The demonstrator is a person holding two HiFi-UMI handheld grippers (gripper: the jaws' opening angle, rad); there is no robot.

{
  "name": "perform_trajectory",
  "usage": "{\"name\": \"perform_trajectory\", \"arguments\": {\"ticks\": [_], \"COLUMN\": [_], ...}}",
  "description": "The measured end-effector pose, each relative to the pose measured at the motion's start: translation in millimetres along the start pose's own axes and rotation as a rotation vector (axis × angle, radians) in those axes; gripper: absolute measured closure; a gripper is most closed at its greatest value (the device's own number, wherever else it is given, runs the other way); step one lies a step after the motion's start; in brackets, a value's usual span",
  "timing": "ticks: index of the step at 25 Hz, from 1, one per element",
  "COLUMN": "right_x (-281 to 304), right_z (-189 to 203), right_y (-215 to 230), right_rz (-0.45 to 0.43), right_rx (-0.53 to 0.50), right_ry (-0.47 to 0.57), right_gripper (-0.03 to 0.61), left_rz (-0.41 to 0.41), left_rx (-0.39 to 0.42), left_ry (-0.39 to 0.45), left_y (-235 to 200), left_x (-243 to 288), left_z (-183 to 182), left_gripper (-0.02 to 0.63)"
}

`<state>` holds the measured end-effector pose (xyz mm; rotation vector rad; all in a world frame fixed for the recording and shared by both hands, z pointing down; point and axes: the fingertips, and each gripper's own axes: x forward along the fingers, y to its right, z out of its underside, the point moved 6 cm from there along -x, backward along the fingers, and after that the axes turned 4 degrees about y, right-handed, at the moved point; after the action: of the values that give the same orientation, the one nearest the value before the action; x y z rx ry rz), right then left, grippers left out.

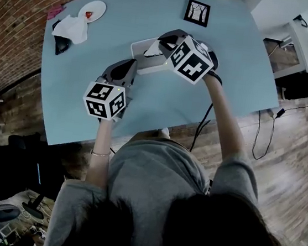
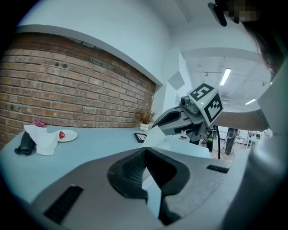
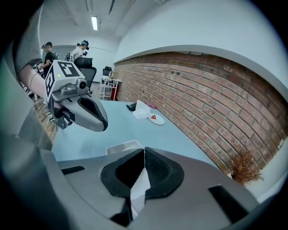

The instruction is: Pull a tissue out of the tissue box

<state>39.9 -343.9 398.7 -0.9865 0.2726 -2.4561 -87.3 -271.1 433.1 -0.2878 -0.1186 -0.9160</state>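
Tissue (image 3: 140,188) sits pinched in my closed right gripper (image 3: 144,150) just above the tissue box (image 1: 139,50); my left gripper (image 2: 145,150), shut on nothing, hangs beside that box; unpinned, it may lift when I pull.

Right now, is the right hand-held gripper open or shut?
Shut on the tissue: in the right gripper view, the right hand-held gripper has its jaws closed together on that white strip.

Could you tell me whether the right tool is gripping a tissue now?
Yes, a white tissue is pinched between the shut jaws of the right tool.
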Motion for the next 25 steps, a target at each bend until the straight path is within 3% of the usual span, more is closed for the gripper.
{"name": "perform_trajectory", "arguments": {"ticks": [16, 25], "right_x": [-36, -61], "right_z": [3, 0], "right_y": [11, 10], "right_rz": [0.067, 0.097], "right_rx": [0.044, 0.147], "right_ry": [0.054, 0.172], "right_gripper": [0.577, 0.577], "left_rz": [0.023, 0.037], "left_rx": [0.05, 0.062], "left_ry": [0.057, 0.081], "left_y": [13, 26], "left_x": [0, -1], "left_z": [-27, -36], "left_gripper": [0.611, 0.611]}}
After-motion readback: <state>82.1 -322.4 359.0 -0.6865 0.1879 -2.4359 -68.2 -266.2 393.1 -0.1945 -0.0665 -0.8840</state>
